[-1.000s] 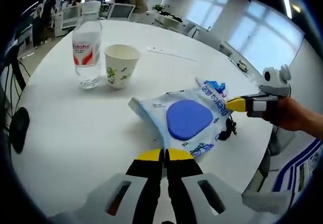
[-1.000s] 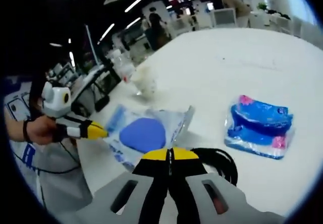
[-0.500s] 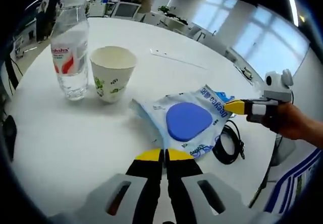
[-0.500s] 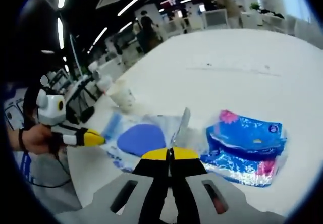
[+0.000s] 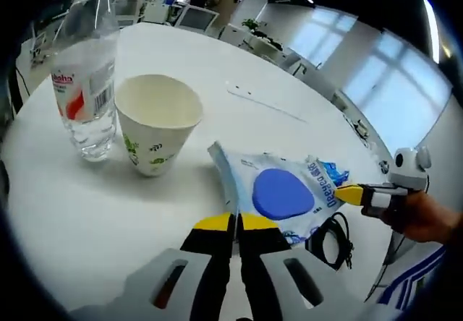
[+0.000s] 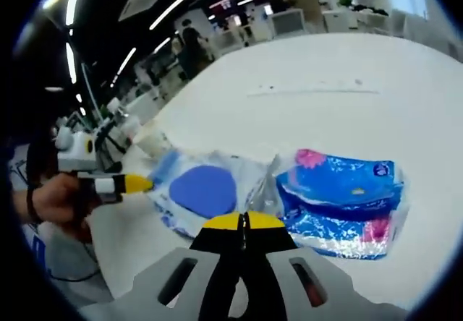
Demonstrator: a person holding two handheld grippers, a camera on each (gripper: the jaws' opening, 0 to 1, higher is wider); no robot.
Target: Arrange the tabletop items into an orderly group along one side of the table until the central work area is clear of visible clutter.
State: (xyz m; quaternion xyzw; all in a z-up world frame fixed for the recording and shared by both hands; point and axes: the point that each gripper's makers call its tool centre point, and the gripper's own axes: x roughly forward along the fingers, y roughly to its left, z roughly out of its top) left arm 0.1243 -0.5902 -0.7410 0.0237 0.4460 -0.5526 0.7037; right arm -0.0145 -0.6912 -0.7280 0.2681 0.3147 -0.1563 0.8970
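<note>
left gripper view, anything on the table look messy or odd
The clear packet with the blue oval lies crumpled and askew, one corner peaked up, pinched at opposite edges by the left gripper and right gripper. A black cable sits loosely coiled near the table edge. The paper cup and water bottle stand upright.

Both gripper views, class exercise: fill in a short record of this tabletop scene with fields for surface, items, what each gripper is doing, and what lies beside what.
surface: white table
items: water bottle; paper cup; clear packet with blue oval; blue wipes pack; black cable
left gripper: jaws shut on one edge of the clear packet
right gripper: jaws shut on the packet's opposite edge
neighbours: cup stands right beside the bottle; wipes pack lies next to the clear packet; cable lies at the packet's far corner
</note>
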